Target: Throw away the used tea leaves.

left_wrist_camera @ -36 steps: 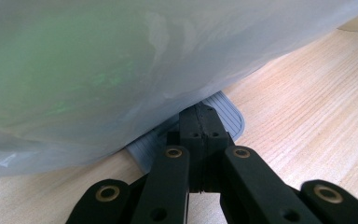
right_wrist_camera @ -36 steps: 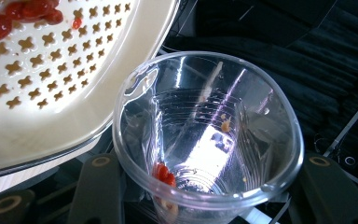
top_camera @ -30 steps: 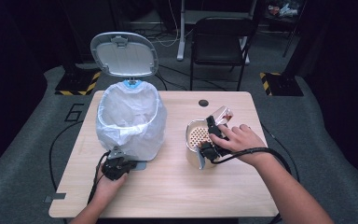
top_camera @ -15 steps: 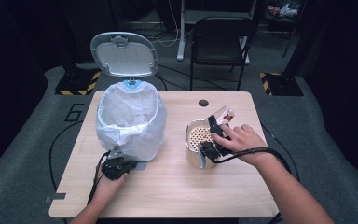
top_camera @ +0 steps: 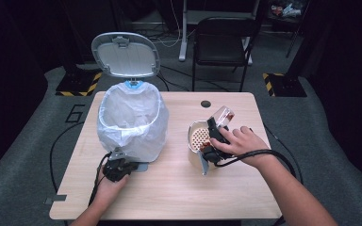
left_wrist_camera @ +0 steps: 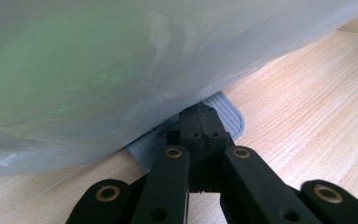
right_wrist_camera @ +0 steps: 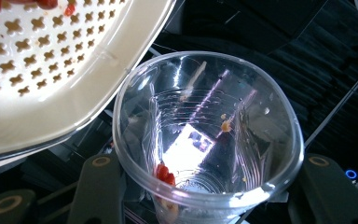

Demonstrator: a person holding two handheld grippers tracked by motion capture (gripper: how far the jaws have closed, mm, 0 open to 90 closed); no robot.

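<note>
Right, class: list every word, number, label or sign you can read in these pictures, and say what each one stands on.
"6": a large pale numeral on the grey floor mat, left of the table.
Yellow-and-black hazard stripes, no lettering: on the floor, behind the bin lid, and to the right of the chair.
Bin liner, colander, clear plastic cup: no readable text.
</note>
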